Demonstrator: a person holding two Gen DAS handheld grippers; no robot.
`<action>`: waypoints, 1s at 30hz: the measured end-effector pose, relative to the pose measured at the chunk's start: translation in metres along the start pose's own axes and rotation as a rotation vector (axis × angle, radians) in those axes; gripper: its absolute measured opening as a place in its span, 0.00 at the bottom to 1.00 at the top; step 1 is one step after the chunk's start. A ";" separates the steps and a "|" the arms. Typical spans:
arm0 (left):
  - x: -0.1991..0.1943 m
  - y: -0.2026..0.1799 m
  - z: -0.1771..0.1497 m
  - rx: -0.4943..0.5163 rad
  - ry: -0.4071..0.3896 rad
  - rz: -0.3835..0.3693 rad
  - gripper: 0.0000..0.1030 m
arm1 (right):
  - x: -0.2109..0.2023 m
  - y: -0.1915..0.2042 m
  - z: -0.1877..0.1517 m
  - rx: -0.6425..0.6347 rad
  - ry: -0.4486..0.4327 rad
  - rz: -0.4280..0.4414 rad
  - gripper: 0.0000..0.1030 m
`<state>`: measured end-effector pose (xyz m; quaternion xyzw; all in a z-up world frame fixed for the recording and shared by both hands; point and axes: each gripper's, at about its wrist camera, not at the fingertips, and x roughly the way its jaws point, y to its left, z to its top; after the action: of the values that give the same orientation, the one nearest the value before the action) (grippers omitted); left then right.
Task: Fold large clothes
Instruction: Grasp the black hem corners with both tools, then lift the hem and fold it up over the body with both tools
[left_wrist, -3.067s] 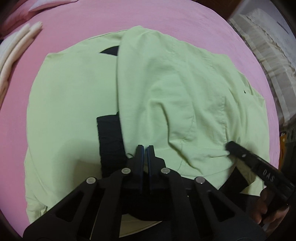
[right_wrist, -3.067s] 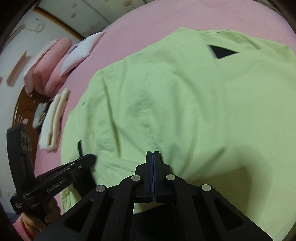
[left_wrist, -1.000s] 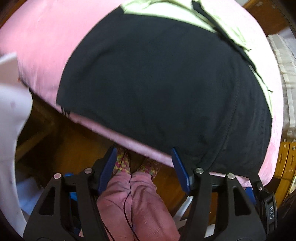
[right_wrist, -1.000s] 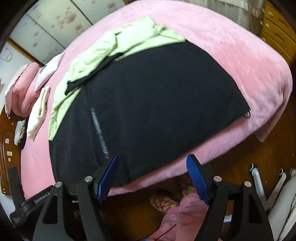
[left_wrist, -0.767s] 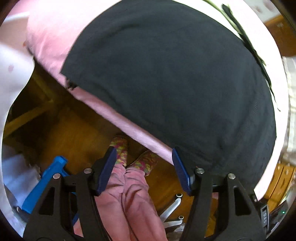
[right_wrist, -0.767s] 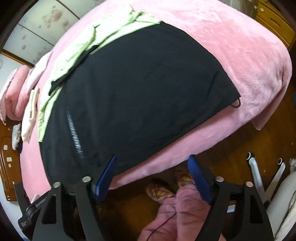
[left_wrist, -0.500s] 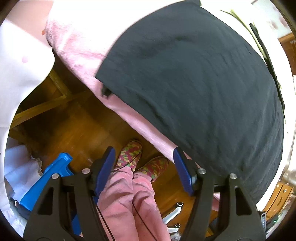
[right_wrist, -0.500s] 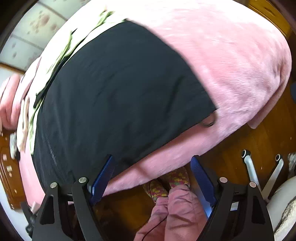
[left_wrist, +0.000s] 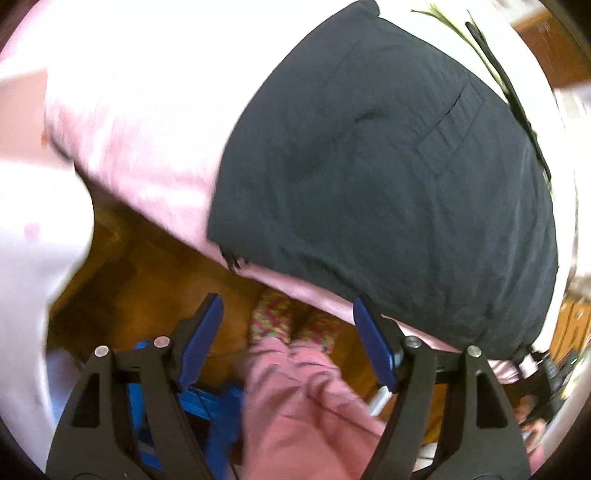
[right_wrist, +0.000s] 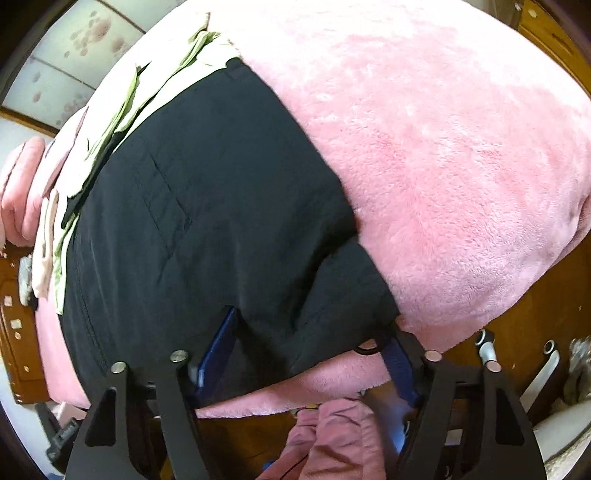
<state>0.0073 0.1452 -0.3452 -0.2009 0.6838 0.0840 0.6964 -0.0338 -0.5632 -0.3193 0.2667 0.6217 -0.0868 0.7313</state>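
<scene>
My left tongs (left_wrist: 286, 341) point straight down, jaws apart with nothing between them, having just opened wider. My right tongs (right_wrist: 310, 350) tilt steeply down, jaws spread but just closing in. My legs in pink trousers (left_wrist: 295, 398) stand below.

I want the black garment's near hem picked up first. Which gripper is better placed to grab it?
Right, probably. The right gripper already straddles the black garment at its near corner, jaws open and just closing. The left gripper hangs open over the floor, short of the hem.
</scene>
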 end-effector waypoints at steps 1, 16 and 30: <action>0.001 0.001 0.005 0.030 -0.012 0.016 0.68 | 0.000 -0.002 0.001 -0.006 0.006 0.007 0.67; 0.011 -0.003 0.045 0.270 0.022 -0.092 0.58 | -0.017 0.016 0.017 -0.255 0.069 0.077 0.18; -0.103 -0.065 0.007 0.035 -0.279 -0.292 0.09 | -0.056 0.052 0.006 -0.166 -0.009 0.318 0.05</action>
<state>0.0336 0.1052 -0.2332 -0.2721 0.5457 -0.0027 0.7926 -0.0168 -0.5335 -0.2508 0.3001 0.5734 0.0801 0.7581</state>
